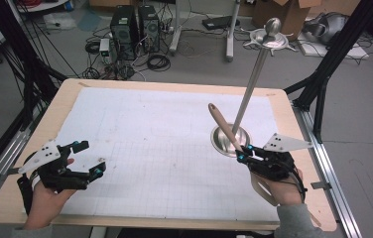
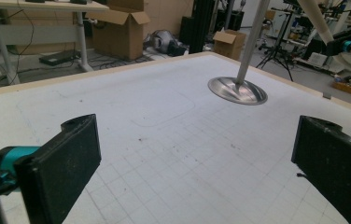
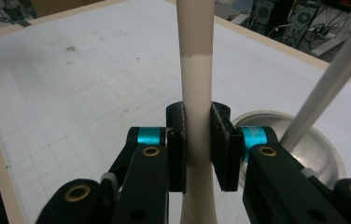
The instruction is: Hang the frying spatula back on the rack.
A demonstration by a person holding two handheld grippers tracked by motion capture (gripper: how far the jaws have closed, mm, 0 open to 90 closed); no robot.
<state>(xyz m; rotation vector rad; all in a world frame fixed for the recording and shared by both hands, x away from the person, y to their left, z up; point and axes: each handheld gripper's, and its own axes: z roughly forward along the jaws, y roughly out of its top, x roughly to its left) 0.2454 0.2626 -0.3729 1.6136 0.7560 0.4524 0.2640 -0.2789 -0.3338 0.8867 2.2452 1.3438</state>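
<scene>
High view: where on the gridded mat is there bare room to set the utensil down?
Bare mat spans between the left gripper and the metal stand base, and back to the far edge. Crowded only at right, where the right gripper holds the utensil beside that base.

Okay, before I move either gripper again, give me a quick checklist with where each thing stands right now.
1. Right gripper grip: shut on the cream utensil handle, held between both jaws. Ok.
2. Left gripper: open, nothing between the jaws. Ok.
3. Metal stand: round base sits flat on the white mat. Ok.
4. Stand pole: rises close beside the held handle; whether they touch, cannot tell.
5. Utensil's working end: hidden below the right hand. Cannot tell.
</scene>
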